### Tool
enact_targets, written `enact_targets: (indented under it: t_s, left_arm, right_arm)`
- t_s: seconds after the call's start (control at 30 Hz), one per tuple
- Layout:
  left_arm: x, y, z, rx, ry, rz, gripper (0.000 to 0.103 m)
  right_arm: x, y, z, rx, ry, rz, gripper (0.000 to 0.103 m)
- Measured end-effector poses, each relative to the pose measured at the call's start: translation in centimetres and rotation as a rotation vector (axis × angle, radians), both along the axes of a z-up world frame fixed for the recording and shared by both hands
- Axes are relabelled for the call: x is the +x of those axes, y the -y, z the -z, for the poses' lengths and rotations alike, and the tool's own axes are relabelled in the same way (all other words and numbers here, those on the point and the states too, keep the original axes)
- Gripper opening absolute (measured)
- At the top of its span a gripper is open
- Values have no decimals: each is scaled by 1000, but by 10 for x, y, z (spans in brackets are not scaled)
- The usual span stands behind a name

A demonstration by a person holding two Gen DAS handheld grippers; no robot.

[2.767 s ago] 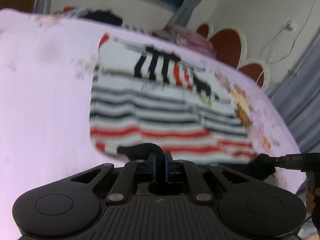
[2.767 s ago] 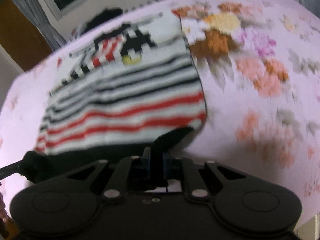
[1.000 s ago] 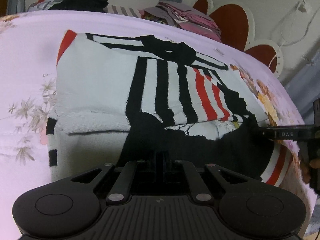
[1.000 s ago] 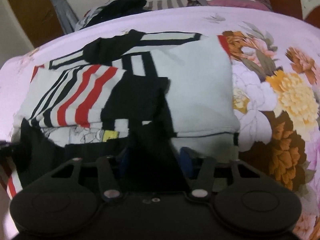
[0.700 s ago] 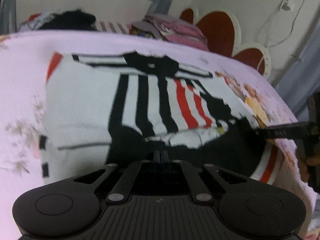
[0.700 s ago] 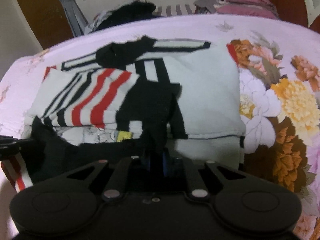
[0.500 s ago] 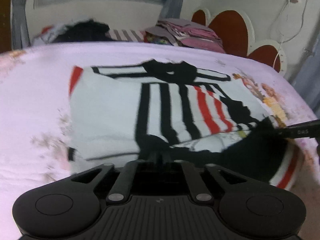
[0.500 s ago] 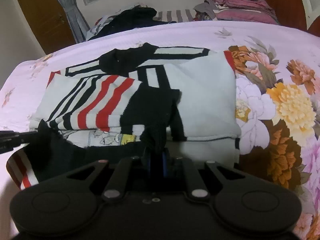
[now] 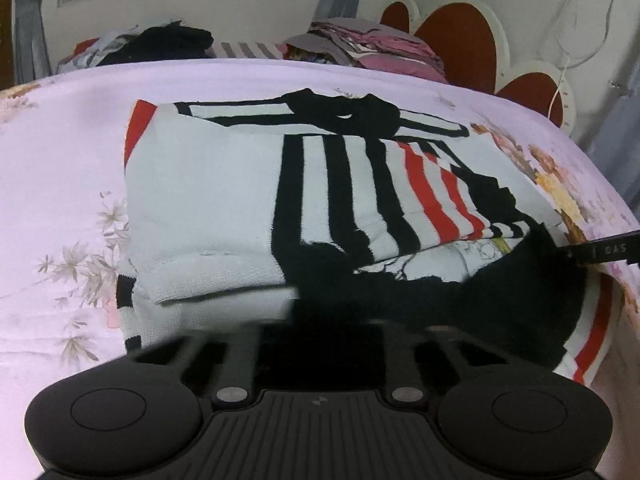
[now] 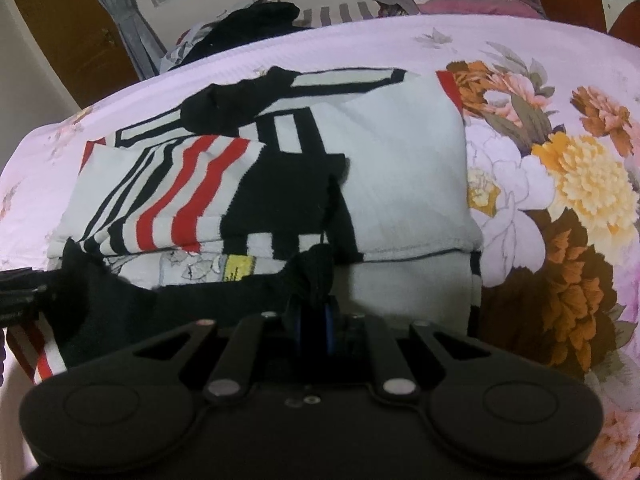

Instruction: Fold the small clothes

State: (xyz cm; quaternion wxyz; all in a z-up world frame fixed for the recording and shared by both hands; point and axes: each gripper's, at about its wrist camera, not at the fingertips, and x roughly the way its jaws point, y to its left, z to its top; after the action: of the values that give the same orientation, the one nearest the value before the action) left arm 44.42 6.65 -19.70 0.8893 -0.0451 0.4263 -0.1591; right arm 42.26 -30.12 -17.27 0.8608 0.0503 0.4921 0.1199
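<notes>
A white sweater (image 9: 224,200) with black and red stripes lies on the bed, its sleeves folded across it. Its black hem (image 9: 500,304) runs along the near edge. My left gripper (image 9: 320,312) sits under the hem's left part. Its jaws are closing and dark cloth hides the fingertips. In the right wrist view the left gripper (image 10: 36,292) holds the hem at the far left. My right gripper (image 10: 314,280) is shut on a bunched piece of the hem. The right gripper (image 9: 568,254) also shows in the left wrist view at the hem's right corner.
The pink floral bedsheet (image 9: 60,160) spreads around the sweater. At the far edge lie a dark heap of clothes (image 9: 160,44) and a stack of folded pink clothes (image 9: 372,48). A red and white headboard (image 9: 460,44) stands at the back right, and a brown door (image 10: 60,20) at the back left.
The right jaws stood apart around the black hem a second ago and have shut on it. The sweater keeps its fold, and both hands have barely shifted.
</notes>
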Motion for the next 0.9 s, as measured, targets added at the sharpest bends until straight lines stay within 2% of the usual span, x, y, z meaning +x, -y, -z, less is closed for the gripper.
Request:
enact_targets:
  t_s: [0.17,0.33,0.4,0.57,0.63,0.9]
  left_arm:
    - [-12,0,-21,-57,76,-12,6]
    - [-16,-13,-57,-133,208,-99,6]
    - [-6,-18,-67,-162,219,-125,6]
    - [30,-21,-76,-183,251,-180,6]
    - [45,-18,-77,-168,266,-201,6]
    - [115,-8,-60,-123,258,-291,6]
  right_arm:
    - [-8,1,-17,28,56,8,10]
    - [-10,13,-51,69,135,47,10]
    - [-2,20,-66,80,168,68,10]
    - [37,28,-78,103,201,111,10]
    - [58,25,-79,92,213,118,10]
    - [136,11,-61,51,224,146,10]
